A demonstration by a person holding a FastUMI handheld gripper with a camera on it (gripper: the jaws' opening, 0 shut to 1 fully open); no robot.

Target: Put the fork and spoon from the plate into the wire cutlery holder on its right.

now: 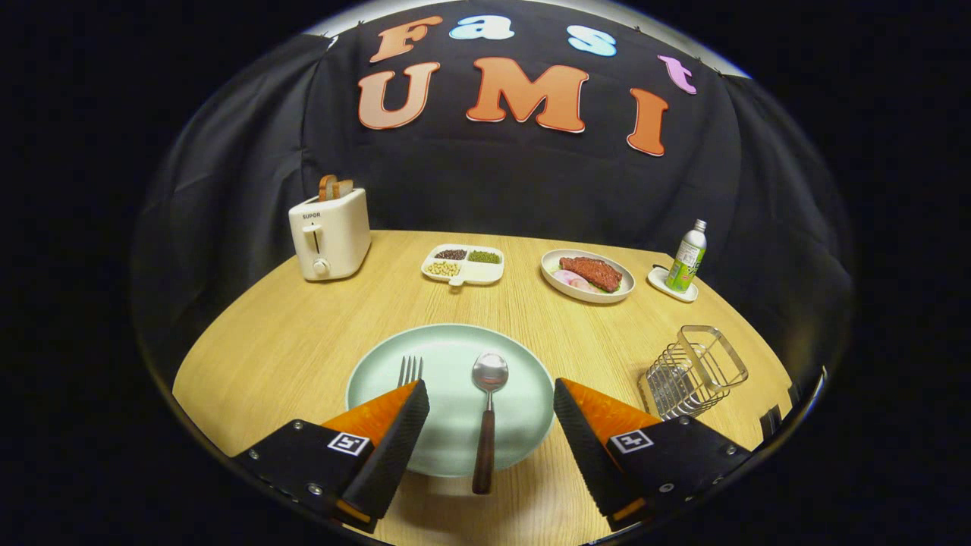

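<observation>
The gripper [491, 400] has its fingers spread wide, holding nothing, above a pale green plate [523, 394]. A spoon [487, 413] lies between them, a fork [410, 370] peeks past the left finger. To the plate's right stands the empty wire cutlery holder [694, 371]; beyond, a toaster [330, 233] and food dishes [588, 275].

wall: black cloth [531, 189] – draped, creased | table [288, 341]: light wood grain – evenly lit

Ahead of my gripper [491, 406], fingers spread wide, the round plate [523, 394] is pale mint green. The metal spoon [488, 402] has a silver bowl and dark brown wooden handle. The fork [410, 369] tines are silver. The wire cutlery holder [694, 371] is chrome. The wooden table [288, 341] shows light grain.
</observation>
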